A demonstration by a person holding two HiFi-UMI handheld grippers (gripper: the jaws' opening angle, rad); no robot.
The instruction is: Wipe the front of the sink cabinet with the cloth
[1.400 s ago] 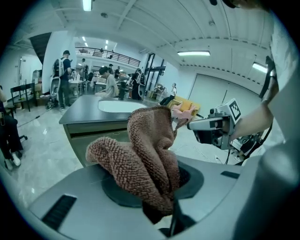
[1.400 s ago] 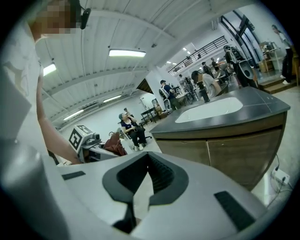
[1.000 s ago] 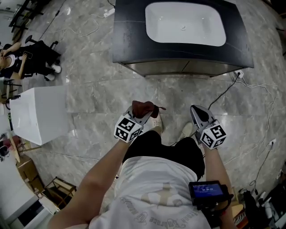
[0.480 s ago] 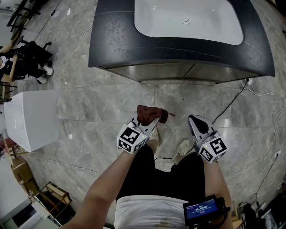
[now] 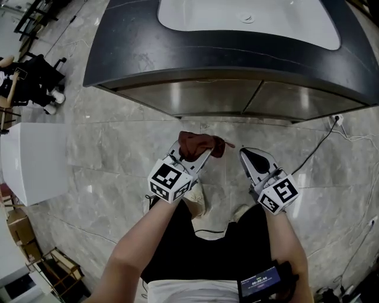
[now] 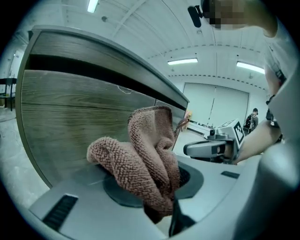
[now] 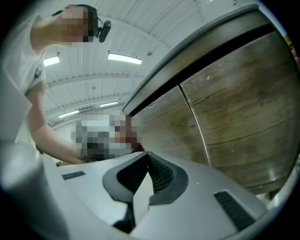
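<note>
My left gripper (image 5: 190, 149) is shut on a reddish-brown terry cloth (image 5: 198, 144), which bunches out past the jaws (image 6: 150, 159). It hangs a short way in front of the sink cabinet's wood-grain front (image 5: 195, 97), not touching it. In the left gripper view the cabinet door (image 6: 75, 122) fills the left side. My right gripper (image 5: 256, 158) is shut with nothing in it, level with the left one. In the right gripper view its pads (image 7: 161, 176) meet, and the cabinet's door seam (image 7: 197, 126) rises just ahead. The dark countertop (image 5: 148, 56) holds a white basin (image 5: 249, 18).
A white box (image 5: 29, 160) stands on the marble floor at left. A black cable (image 5: 314, 148) runs from a wall socket (image 5: 336, 119) at the cabinet's right corner. A seated person (image 5: 23, 77) is at far left. My feet (image 5: 195, 201) are below the grippers.
The cabinet has come much closer and larger in the head view as I stepped toward it. Both grippers keep their side-by-side pose, the cloth still held in the left.
</note>
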